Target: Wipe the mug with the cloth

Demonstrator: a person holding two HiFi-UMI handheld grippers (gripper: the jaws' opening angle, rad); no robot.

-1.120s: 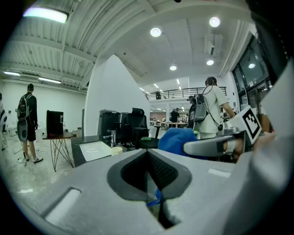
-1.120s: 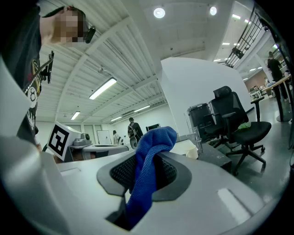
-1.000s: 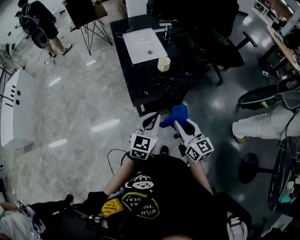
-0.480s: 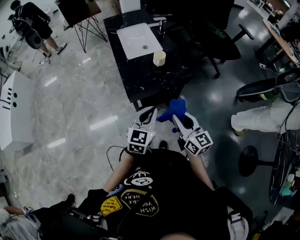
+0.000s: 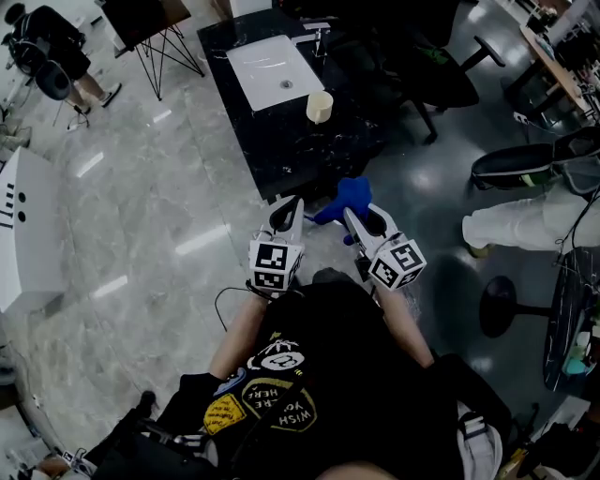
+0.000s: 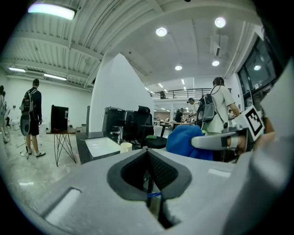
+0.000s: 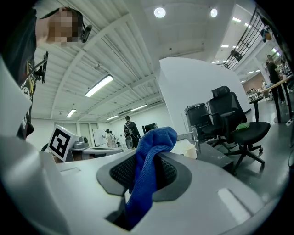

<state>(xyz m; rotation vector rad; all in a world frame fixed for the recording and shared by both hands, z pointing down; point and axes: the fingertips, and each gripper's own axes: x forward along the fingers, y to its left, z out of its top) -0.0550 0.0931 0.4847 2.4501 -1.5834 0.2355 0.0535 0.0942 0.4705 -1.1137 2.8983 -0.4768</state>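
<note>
A cream mug [image 5: 320, 106] stands on the black counter [image 5: 309, 155], just in front of the white sink basin [image 5: 274, 70]; it also shows small in the left gripper view as the mug [image 6: 125, 147]. My right gripper [image 5: 352, 212] is shut on a blue cloth [image 5: 346, 199], which bunches up out of its jaws, and in its own view the cloth [image 7: 148, 170] hangs between the pads. My left gripper [image 5: 287, 210] is shut with nothing in it; its pads meet in its own view [image 6: 149, 170]. Both grippers hover short of the counter's near edge.
A tap [image 5: 317, 31] stands at the basin's far right. Black office chairs [image 5: 441, 66] crowd the counter's right side. A person in white trousers [image 5: 525, 225] sits at the right. A black-legged stand [image 5: 155, 28] and a person [image 5: 52, 52] are at the far left.
The view has moved closer to the counter, and both grippers have shifted slightly forward with it. The cloth stays held in the right gripper.
</note>
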